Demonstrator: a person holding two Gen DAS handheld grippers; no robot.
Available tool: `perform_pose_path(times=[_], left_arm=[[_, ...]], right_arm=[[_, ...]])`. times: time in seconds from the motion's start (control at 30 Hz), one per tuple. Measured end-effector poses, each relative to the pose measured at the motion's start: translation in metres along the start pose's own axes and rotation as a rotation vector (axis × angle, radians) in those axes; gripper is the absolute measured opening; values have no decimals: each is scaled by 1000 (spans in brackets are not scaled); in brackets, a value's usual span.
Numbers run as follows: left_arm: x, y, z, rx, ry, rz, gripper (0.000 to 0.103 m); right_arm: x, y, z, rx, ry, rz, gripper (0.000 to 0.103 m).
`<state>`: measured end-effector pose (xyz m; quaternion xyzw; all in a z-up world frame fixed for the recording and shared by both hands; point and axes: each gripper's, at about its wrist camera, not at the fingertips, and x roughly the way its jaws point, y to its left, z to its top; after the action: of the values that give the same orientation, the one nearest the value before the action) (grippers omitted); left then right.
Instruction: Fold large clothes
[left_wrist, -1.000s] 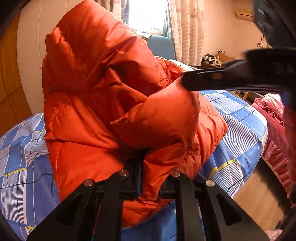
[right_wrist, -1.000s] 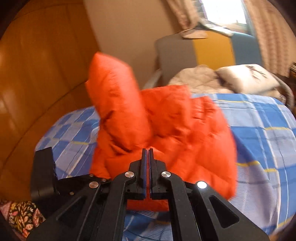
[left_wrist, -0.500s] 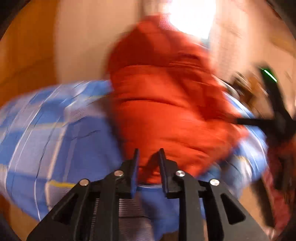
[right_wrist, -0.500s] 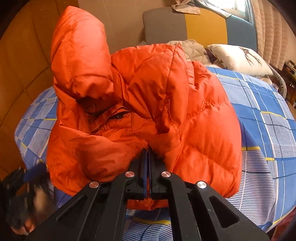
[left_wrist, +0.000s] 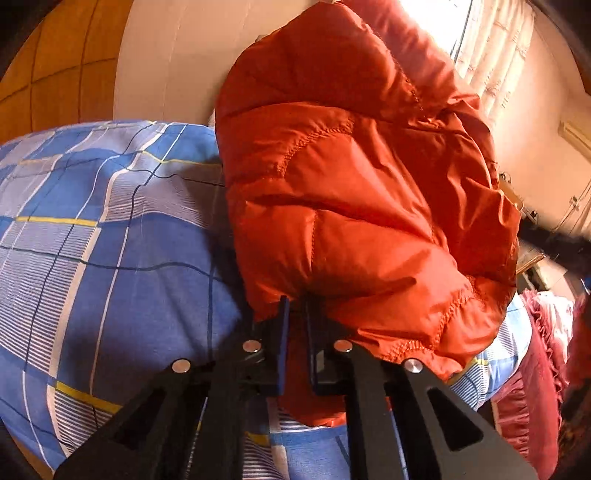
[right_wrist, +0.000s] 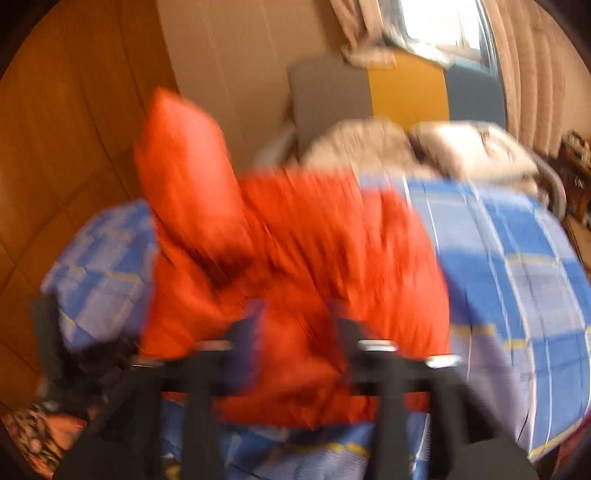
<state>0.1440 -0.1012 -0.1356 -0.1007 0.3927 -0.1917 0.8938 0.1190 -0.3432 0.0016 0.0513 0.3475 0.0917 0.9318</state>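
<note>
An orange puffer jacket (left_wrist: 354, 206) is bunched in a tall heap on the blue plaid bed (left_wrist: 110, 258). My left gripper (left_wrist: 295, 310) is shut on a fold of the jacket's lower edge, the fabric pinched in the narrow gap between the fingers. In the blurred right wrist view the jacket (right_wrist: 295, 258) lies on the bed (right_wrist: 517, 277), one part sticking up at the left. My right gripper (right_wrist: 295, 321) is open, fingers wide apart, with the jacket between and beyond them.
A padded headboard in grey, yellow and blue (right_wrist: 399, 96) and pillows (right_wrist: 469, 147) stand at the bed's far end. Wooden wall panels (right_wrist: 55, 166) are at the left. A red ruffled cloth (left_wrist: 535, 369) hangs past the bed's right edge. Curtains (left_wrist: 495, 55) cover a bright window.
My right gripper was shut on the jacket's hem and has opened, and it is moving fast. My left gripper has closed tighter on the jacket and steadied.
</note>
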Motion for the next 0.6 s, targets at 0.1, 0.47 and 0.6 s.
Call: perform_pose_path(times=[0.1,0.47,0.6], left_arm=[[4,4,0,6,-1,8,6],[-16,18,6,-51,-37,38,29],[-15,24,6,-82,-24,28,29]], right_arm=[[2,25,22,-69,3,42,71],[28,11,32,31,40,-24,7],[-1,-42,6,152,24,-114,6]])
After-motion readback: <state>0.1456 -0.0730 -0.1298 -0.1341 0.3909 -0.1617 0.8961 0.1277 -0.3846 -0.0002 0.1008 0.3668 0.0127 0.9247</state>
